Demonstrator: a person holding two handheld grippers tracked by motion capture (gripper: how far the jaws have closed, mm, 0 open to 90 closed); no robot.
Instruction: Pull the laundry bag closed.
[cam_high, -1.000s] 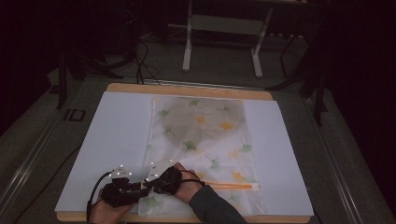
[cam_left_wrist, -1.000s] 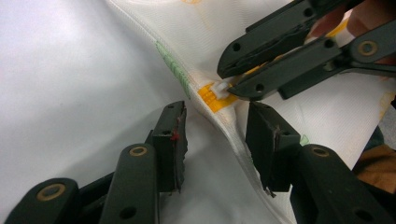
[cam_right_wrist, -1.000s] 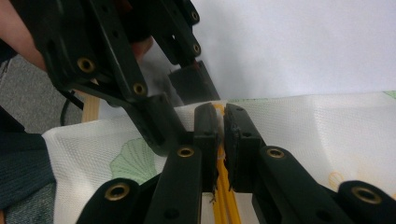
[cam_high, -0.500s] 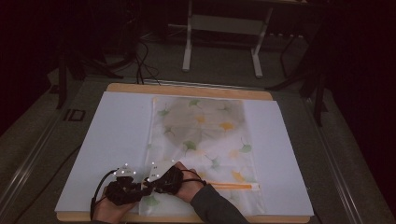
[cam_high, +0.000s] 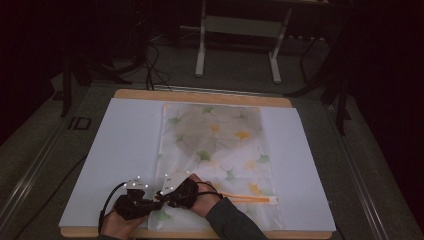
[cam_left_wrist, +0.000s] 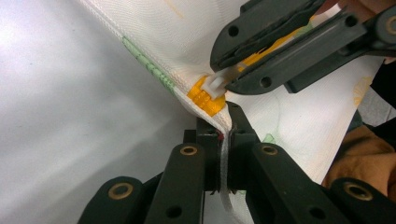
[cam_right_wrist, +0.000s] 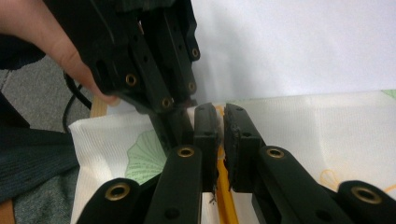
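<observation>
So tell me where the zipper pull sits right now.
The white zipper pull sits at the orange zipper's end, at the floral bag's near-left corner, pinched by the right gripper just beyond the left gripper.

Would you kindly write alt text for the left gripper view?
The left gripper, just closed, pinches the corner of a white floral pouch lying on a white sheet. Just above, the right gripper grips the white slider of the pouch's orange zipper.

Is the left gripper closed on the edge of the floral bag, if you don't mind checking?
Yes, in the left gripper view the left gripper pinches the bag edge just below the orange zipper end.
</observation>
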